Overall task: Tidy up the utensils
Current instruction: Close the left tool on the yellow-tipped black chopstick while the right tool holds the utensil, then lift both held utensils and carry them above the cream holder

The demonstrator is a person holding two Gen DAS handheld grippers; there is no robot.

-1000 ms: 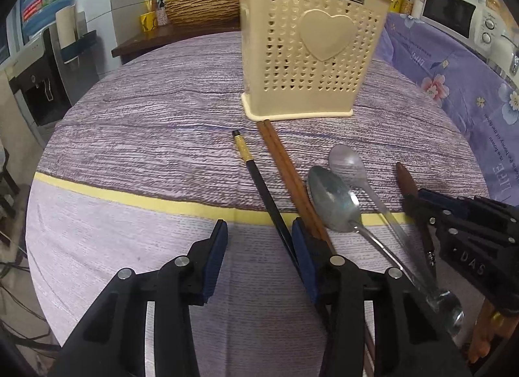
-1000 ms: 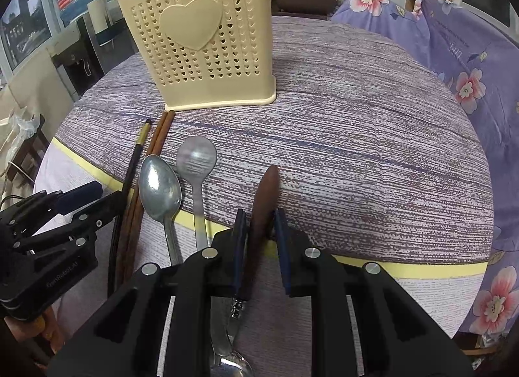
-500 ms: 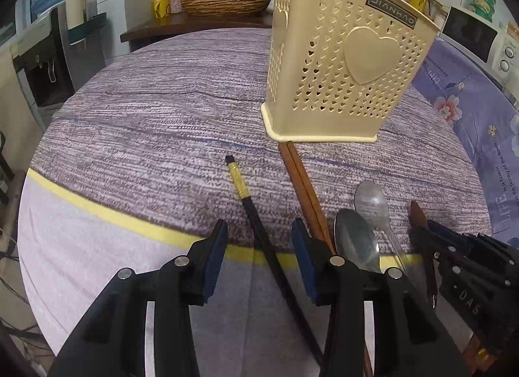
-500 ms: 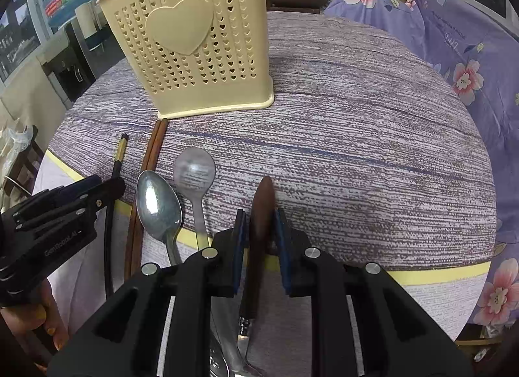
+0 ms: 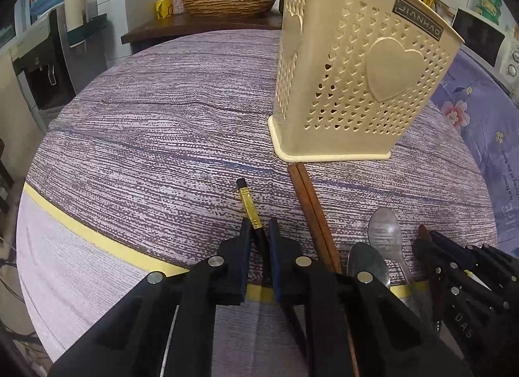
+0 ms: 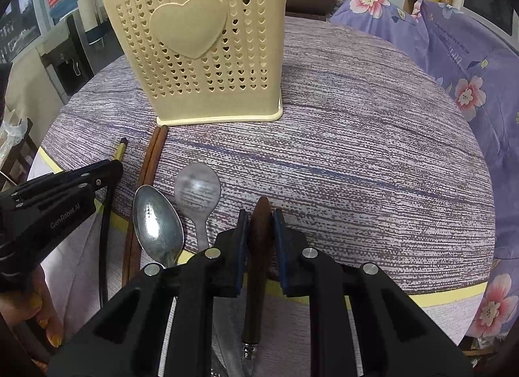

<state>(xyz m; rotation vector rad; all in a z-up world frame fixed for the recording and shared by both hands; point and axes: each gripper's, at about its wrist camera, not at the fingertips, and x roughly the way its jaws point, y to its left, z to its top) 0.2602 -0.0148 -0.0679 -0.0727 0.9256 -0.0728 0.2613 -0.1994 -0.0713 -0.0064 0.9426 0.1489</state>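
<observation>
Left wrist view: left gripper (image 5: 259, 237) clamps the thin, light, slippery black chopstick (image 5: 248, 201) just below its gold band, beside the holder (image 5: 353, 85). Right gripper (image 6: 261, 231) pinches the stiff wooden knife handle (image 6: 259, 247), a firm, safe hold.

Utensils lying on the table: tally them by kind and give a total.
Spoons: 2
Brown chopsticks: 2
Black chopstick with yellow band: 1
Wooden-handled knife: 1
Total: 6
</observation>
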